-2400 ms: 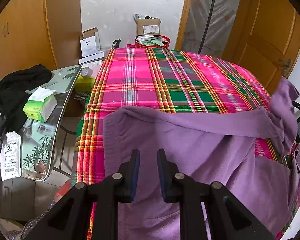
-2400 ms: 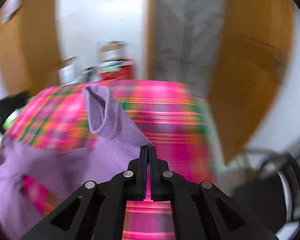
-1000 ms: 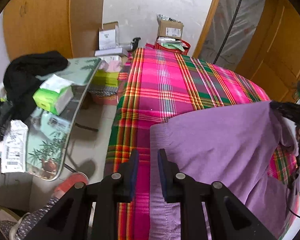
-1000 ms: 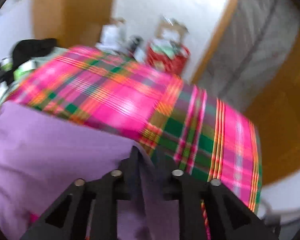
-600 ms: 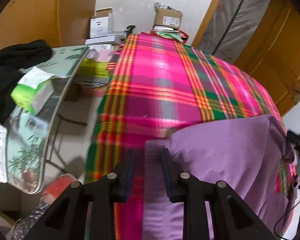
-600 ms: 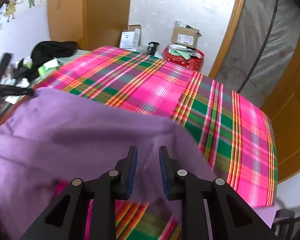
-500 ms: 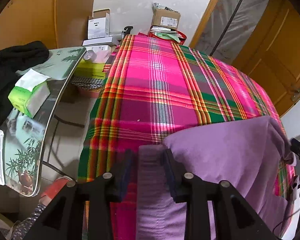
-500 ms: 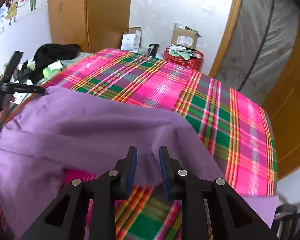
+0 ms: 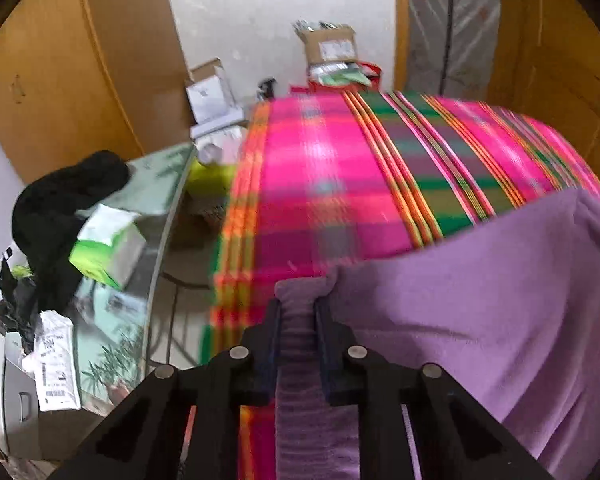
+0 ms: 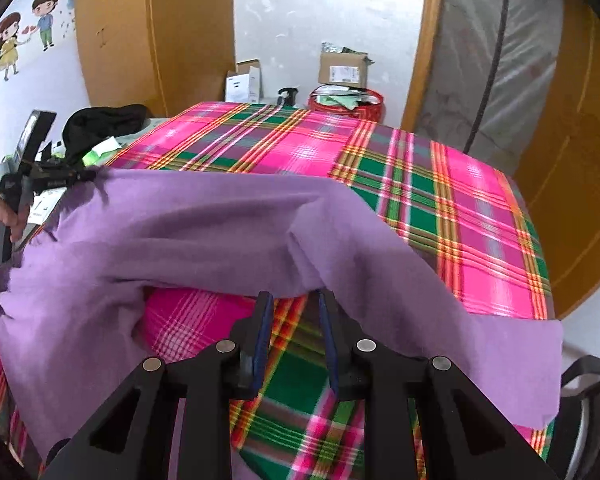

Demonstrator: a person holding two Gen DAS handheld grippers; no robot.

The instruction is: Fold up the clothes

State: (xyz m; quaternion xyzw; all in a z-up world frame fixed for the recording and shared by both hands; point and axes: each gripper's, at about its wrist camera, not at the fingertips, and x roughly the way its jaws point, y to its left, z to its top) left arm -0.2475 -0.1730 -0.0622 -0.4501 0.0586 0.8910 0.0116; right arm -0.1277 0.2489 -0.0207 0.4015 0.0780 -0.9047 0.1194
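My left gripper (image 9: 298, 308), jaws just closing, clamps a ribbed edge of the soft purple knit garment (image 10: 204, 220) draped over the pink plaid tablecloth (image 10: 480, 208). My right gripper (image 10: 294, 300) seems open, cloth at its tips. I'd regrip before folding evenly.

Black tongs (image 10: 292, 332) (silver screws) with blue pads (image 10: 260, 336).

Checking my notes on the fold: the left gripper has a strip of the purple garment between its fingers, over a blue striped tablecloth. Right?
Not quite. The left gripper does have the purple garment between its fingers, but the tablecloth is pink and green plaid, not blue striped, as the left wrist view shows.
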